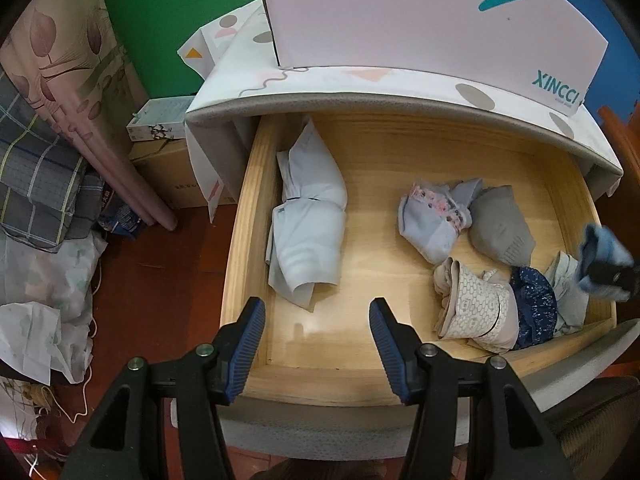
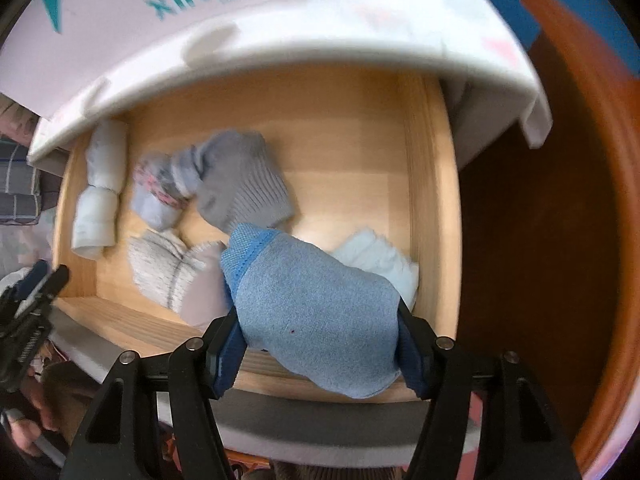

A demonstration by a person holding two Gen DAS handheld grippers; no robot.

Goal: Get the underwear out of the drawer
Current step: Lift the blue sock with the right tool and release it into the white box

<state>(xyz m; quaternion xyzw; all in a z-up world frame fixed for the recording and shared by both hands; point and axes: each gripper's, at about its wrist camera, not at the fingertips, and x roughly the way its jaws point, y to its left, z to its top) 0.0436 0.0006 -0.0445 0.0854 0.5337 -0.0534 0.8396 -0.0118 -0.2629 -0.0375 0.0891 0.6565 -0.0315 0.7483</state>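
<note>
The right tool (image 2: 320, 344) is gripping a folded blue knitted underwear piece (image 2: 316, 316) above the open wooden drawer's (image 1: 256, 184) front right corner. The left tool (image 1: 318, 346) is hovering open, empty. Next, I'd judge, carrying it clear of the drawer.

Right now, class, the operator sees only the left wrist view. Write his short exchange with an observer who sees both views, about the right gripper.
Operator: I only see a bit of blue at my right edge. Is the right gripper holding something?
Observer: Yes, the right gripper is shut on a blue garment.
Operator: How is it held?
Observer: The pads pinch it from both sides, and its banded edge points towards the drawer.
</note>
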